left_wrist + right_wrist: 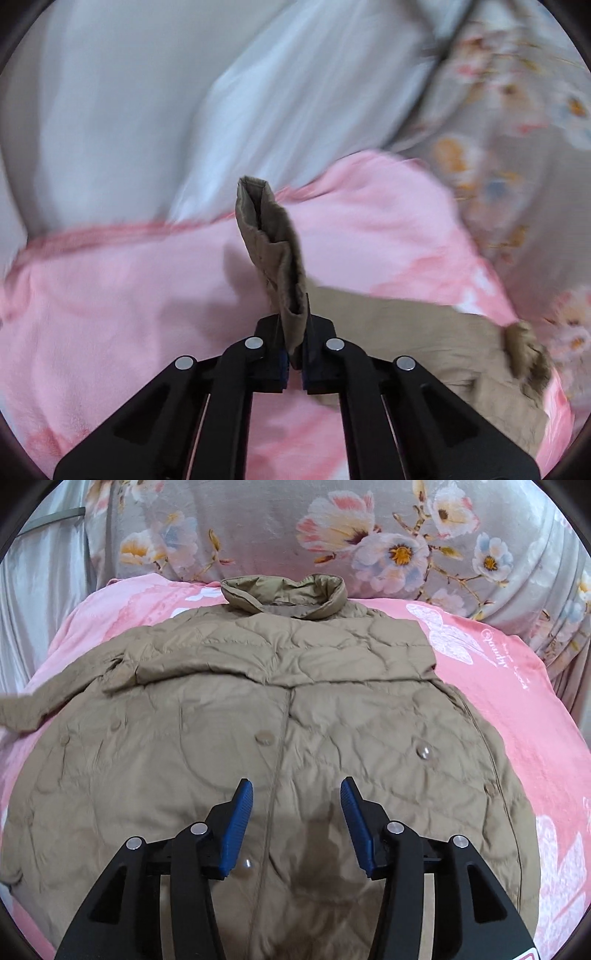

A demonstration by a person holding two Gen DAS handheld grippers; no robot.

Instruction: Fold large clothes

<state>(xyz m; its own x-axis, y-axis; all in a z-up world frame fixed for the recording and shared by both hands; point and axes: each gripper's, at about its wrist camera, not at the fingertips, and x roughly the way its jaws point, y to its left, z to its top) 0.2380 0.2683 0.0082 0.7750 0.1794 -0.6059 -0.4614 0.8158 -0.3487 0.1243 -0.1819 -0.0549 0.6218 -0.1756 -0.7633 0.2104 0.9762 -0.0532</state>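
While the left gripper (293,354) pinches the tan quilted jacket's sleeve cuff (269,236), standing up beyond its fingertips, carry it flat across the jacket body (258,738) lying under the right gripper's (297,805) spread, empty fingers on the pink blanket (517,709).

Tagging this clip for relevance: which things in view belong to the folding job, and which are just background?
Part of the job:
- tan quilted jacket
- jacket sleeve cuff, pinched in the left gripper
- right gripper, open above the jacket

Just lying about:
- pink blanket
- floral bedding
- pale blue sheet
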